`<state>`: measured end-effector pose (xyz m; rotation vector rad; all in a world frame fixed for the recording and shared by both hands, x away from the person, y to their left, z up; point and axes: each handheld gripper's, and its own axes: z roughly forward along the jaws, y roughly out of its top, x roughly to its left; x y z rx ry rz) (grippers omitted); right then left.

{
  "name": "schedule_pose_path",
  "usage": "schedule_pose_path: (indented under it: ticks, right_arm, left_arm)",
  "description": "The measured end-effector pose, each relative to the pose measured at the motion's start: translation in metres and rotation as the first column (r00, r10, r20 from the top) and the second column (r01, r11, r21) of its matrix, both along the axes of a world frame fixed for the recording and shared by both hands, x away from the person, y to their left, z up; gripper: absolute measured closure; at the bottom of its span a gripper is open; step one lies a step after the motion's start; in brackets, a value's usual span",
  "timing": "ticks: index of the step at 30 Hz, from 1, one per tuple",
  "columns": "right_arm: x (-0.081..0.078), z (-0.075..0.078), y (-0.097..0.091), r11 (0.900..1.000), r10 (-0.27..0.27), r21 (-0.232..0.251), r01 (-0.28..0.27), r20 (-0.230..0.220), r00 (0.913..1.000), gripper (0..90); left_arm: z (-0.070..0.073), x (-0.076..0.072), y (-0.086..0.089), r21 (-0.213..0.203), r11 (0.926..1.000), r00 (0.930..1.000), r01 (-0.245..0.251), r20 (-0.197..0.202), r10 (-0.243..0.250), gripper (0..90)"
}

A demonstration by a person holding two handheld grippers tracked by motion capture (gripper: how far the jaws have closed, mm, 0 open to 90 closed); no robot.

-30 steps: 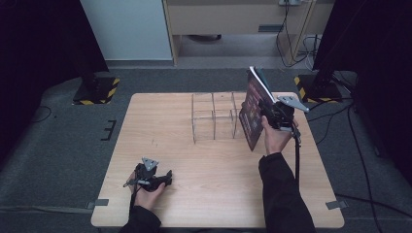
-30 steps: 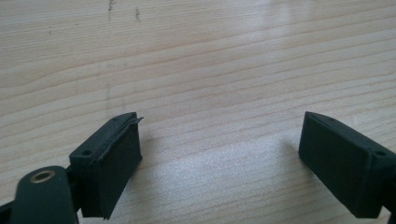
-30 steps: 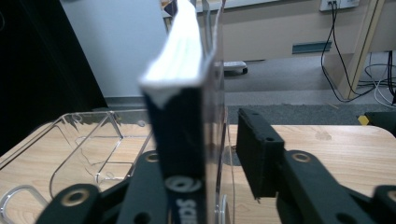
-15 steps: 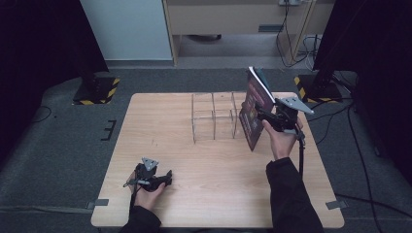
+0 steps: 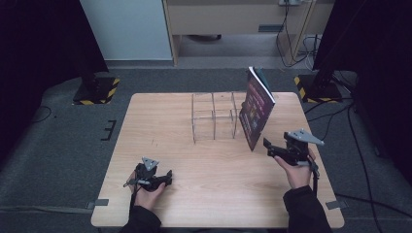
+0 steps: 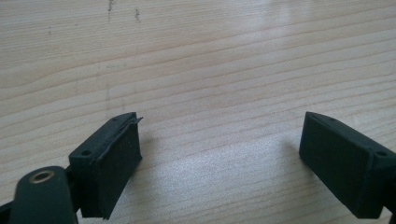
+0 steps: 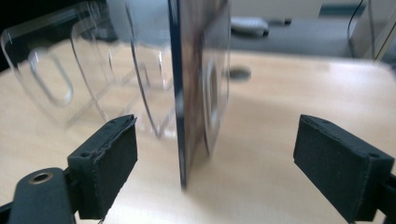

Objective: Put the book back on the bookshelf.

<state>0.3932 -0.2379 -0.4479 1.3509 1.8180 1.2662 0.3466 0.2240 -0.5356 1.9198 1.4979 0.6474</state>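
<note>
On wood-grain table (image 5: pixel 204 194) | clear acrylic rack (image 5: pixel 214 116) — flat glossy book (image 5: pixel 256 114) leaning

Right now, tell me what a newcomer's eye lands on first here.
The dark book standing on edge, leaning against the right side of the clear acrylic rack at the table's far middle. Next, the right gripper just in front of it, jaws wide open, and the left gripper resting near the front edge.

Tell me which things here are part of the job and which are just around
Part of the job:
book, leaning on the rack
clear rack
right gripper, jaws just opened, off the book

Just around:
left gripper, open on the table
floor cables
</note>
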Motion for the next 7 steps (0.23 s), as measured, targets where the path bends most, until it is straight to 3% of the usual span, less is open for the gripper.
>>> schedule_pose_path:
  ticks: [1, 2, 4, 7]
  right_arm:
    - [0.000, 0.000, 0.000, 1.0000, 0.000, 0.000, 0.000, 0.000, 1.0000, 13.5]
    - [-0.006, -0.017, -0.006, 0.9999, 0.006, -0.011, -0.006, -0.037, 0.9993, 13.6]
    - [-0.007, -0.029, -0.010, 0.9988, 0.007, -0.048, -0.012, -0.091, 0.9959, 11.9]
    - [-0.010, -0.044, -0.018, 0.9966, -0.006, -0.082, -0.005, -0.134, 0.9910, 11.6]
  left_arm:
    - [0.000, 0.000, 0.000, 0.000, 1.0000, 1.0000, 0.000, 0.000, 0.000, 11.7]
    - [0.000, 0.000, 0.000, 0.000, 1.0000, 1.0000, 0.000, 0.000, 0.000, 11.7]
    - [0.000, 0.000, 0.000, 0.000, 1.0000, 1.0000, 0.000, 0.000, 0.000, 11.7]
    - [0.000, 0.000, 0.000, -0.001, 1.0000, 1.0000, 0.001, 0.000, -0.001, 11.7]
